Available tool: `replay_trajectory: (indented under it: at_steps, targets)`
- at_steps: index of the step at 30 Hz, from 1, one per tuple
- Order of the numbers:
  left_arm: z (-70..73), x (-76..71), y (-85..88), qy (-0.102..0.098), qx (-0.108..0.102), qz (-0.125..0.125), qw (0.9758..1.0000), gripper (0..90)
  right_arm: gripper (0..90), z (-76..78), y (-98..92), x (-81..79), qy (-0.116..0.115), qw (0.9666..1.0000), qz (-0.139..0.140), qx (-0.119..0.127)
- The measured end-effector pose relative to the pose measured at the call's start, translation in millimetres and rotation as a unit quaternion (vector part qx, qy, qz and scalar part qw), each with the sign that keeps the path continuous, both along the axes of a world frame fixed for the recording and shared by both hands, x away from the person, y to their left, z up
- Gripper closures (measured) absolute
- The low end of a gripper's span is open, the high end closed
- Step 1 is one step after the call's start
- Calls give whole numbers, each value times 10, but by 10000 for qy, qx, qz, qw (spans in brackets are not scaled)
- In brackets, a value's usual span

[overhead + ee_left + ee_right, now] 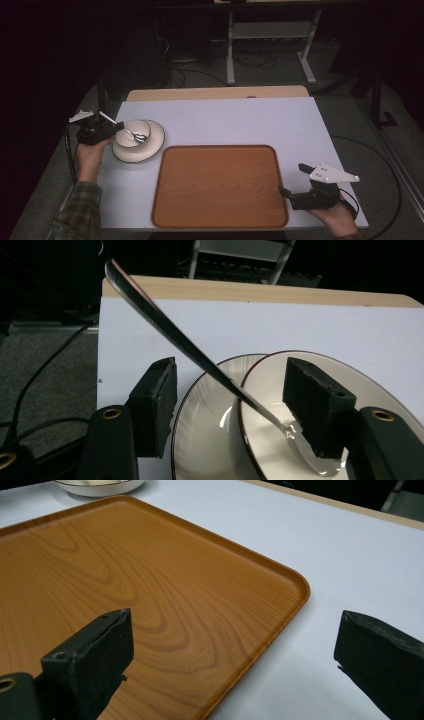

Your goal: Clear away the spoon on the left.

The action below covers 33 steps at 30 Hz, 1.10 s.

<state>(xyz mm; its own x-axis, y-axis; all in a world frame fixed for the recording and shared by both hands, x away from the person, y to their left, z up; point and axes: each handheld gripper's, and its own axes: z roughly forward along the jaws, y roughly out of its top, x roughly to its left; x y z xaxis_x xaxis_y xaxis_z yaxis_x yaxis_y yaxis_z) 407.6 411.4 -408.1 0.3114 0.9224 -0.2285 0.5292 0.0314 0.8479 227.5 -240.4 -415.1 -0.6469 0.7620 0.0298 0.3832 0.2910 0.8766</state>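
Spoon [165, 325] as the likely target, judging by the left gripper [116, 129]: far left, jaws spread wide either side of the handle, gripping nothing. Scoop end down in the bowl [142, 126], handle slanting up and out over the rim toward the table's [240, 120] left edge.

Thin polished metal, so probably light, stiff and pretty slick between flat pads. Best bet imo: pinch the handle around mid-length, well clear of the rim, and squeeze square-on to stop any twisting.

Bowl sitting on a plate [155, 142], both glossy white with a dark rim line. Looks like ceramic, so heavier, chippy, and liable to skate on each other if nudged. Also worth noting in the left gripper view: one jaw hanging over the crockery, the other outside it. So go easy on closing, no bumping the bowl wall.

Next along, middle and near: big wooden tray [220, 185], bare, with a low raised lip. Just beside the plate, apparently not touching. Nothing in the way between bowl and tray except that lip.

Near right: right gripper [294, 180], also open and empty. One jaw over the tray, the other over bare table, tray's right edge in between. Can't tell whether resting or hovering. Cable [385, 165] looping off past the table's right side, well away from everything.
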Motion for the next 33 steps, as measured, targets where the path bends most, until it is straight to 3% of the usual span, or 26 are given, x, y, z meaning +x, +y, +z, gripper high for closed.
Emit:
replay_trajectory:
  at_steps: [6, 20, 33]
  targets:
    - [-49, 35, 13, -17, -89, -46, 9999, 467, 20, -3, -2, 0, 3, 10000, 10, 5]
    - [-65, 54, -26, -157, 12, -99, 9998, 683, 20, -13, -15, 8, 20, 10000, 2, 18]
    - [37, -20, -56, -271, 9, -219, 9994, 762, 20, -7, -15, 2, 5, 10000, 0, 9]
